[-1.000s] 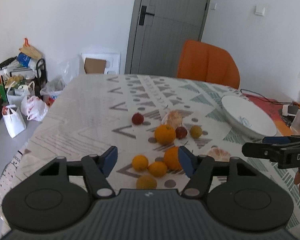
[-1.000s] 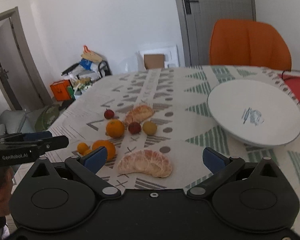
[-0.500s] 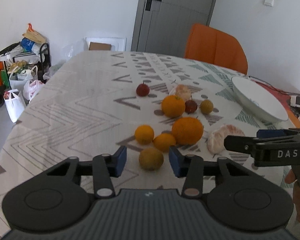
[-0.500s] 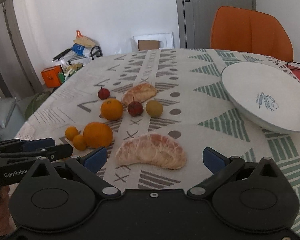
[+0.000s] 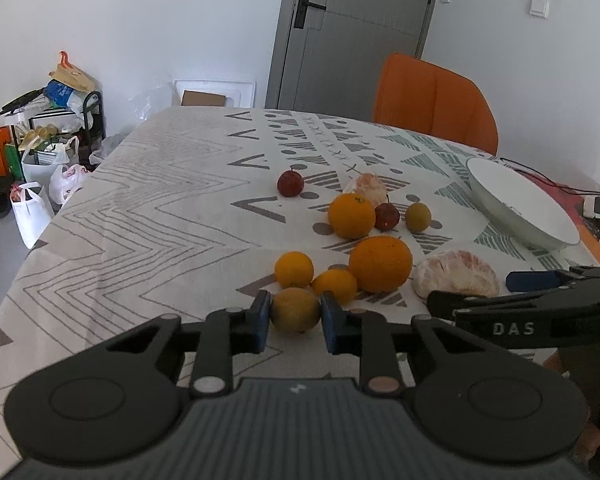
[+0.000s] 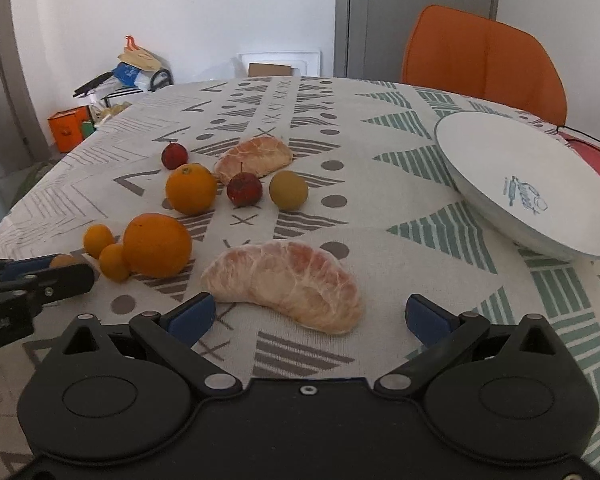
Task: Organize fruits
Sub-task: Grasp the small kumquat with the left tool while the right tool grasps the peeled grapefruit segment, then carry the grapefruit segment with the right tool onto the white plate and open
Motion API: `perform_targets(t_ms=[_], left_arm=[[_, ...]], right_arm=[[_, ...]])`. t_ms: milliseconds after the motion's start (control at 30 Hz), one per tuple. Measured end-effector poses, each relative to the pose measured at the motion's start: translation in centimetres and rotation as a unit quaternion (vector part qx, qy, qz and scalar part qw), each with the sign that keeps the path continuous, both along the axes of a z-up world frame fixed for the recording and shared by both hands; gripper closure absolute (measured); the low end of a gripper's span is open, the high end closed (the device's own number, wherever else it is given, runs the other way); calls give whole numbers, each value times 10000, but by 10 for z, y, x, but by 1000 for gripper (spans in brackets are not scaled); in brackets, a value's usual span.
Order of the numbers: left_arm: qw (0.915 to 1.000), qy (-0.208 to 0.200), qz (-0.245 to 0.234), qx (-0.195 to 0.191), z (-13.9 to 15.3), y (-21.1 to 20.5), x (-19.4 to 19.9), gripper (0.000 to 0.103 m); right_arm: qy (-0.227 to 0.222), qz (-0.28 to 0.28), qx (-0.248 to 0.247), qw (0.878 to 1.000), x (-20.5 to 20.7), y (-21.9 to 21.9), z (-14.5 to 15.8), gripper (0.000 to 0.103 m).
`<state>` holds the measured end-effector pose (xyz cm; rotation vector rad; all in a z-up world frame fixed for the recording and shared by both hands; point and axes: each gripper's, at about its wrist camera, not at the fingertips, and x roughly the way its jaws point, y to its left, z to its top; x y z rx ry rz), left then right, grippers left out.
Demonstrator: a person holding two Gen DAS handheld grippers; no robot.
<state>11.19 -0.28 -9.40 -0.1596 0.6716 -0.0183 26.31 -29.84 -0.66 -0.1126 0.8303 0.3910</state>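
Left gripper (image 5: 295, 318): jaws have just been closing and are now pressed against both sides of a small yellow-green fruit (image 5: 295, 309), which is seen resting on the patterned tablecloth (image 5: 148, 216) at the near edge of the fruit cluster.

Just beyond it, two small oranges (image 5: 294, 269) are noted, with a large orange (image 5: 380, 263) to their right. Farther off: a second orange (image 5: 351, 215), a red fruit (image 5: 387, 216), another yellow-green fruit (image 5: 417, 217), a lone red fruit (image 5: 289, 183).

Right gripper (image 6: 308, 314): jaws are held wide apart, nothing gripped. A peeled citrus half (image 6: 286, 282) lies on the cloth just ahead, between the blue pads, untouched.

A white bowl (image 6: 516, 178) is seen tilted at far right. A second peeled piece (image 6: 254, 156) is placed farther back. An orange chair (image 6: 484, 52) is seen beyond the table.
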Motion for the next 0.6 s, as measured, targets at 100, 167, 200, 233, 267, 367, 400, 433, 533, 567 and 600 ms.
perform_targets(t_ms=[100,167,200,233,267,367,400,433,533,567,600], left_arm=[[10000,-39,-5,-26,1,0,0,77],[10000,-44,-16,-27,0,0,0,77],[10000,-51,-18,-20,1,0,0,77],[10000,-61,-12,-20,1,1,0,77],[10000,-85,-11,-20,1,2,-1,77],[9999,-135,3,-19,2,4,-2,77],[9999,-131,12,-39,2,5,-1,77],[9999,-125,19,-53,1,6,0,77],[9999,-123,40,-30,1,6,2,77],[9999,-124,35,-8,2,5,3,77],[9999,-130,24,14,4,3,4,77]], right_arm=[[33,-33,27,10000,0,4,1,0],[14,32,4,10000,-1,10,0,0],[-33,41,-5,10000,-1,12,0,0],[-79,22,24,10000,-1,14,-1,0],[-119,-30,40,9999,0,15,-2,0],[-118,-191,43,9997,3,18,-2,0],[-124,-213,42,9997,4,19,-2,0],[-149,-215,46,9996,4,20,-3,0],[-262,-194,86,9994,4,18,-5,7],[-316,-197,54,9993,3,18,-4,12],[-357,-145,87,9992,1,16,-2,19]])
